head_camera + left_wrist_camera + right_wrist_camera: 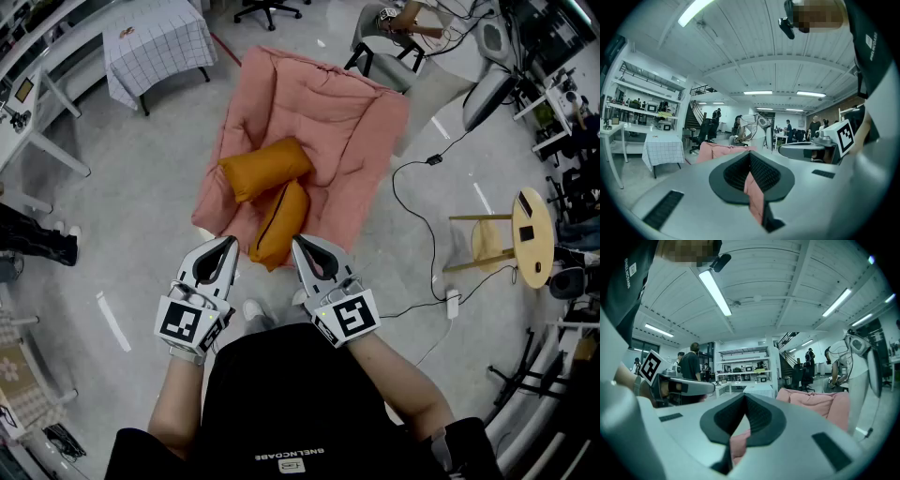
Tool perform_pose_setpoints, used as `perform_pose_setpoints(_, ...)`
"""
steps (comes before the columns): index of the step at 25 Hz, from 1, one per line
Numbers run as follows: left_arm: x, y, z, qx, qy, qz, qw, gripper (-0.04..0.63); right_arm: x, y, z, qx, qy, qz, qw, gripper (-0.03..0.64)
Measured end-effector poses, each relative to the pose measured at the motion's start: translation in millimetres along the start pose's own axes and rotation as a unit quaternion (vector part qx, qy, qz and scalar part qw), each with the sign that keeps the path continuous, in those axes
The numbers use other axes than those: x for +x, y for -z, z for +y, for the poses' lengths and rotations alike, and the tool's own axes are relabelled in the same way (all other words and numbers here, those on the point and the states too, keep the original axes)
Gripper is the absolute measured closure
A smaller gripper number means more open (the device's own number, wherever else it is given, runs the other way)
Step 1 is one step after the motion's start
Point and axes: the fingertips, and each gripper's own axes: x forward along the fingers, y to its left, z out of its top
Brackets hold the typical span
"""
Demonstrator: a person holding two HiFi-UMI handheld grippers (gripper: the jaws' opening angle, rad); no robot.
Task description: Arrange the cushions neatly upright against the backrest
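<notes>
Left gripper (pixel 227 246) and right gripper (pixel 301 247) are hovering, jaws together, empty.
You're lining up a grab; orange cushions (pixel 265 169) are lying flat, so open wide.

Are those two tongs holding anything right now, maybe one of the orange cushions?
Nothing is held. The left tongs and right tongs are both shut and empty; the upper orange cushion and lower orange cushion lie on the pink armchair.

Left gripper (pixel 228 246) and right gripper (pixel 300 247): jaws closed, empty, side by side.
</notes>
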Motion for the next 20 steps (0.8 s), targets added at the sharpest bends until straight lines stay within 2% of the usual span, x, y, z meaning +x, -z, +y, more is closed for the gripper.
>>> perform_pose_setpoints(8,22.5,14.5,-9.0,0.000,-0.011,0.021,0.9997,0.583,-10.0,8.8,-34.1,0.005,0.002,0.009,1.000,0.609)
perform_pose_setpoints(14,43.5,14.9,-21.1,-0.001,-0.025,0.034,0.9991,0.583,-11.7,12.5,-63.6,0.041,-0.019,0.003,0.999,0.609)
perform_pose_setpoints(20,52.7,19.2,-22.5,-0.007,-0.059,0.045,0.9972,0.583,-7.7,30.7,-88.1,0.048,-0.031,0.028,0.998,0.609)
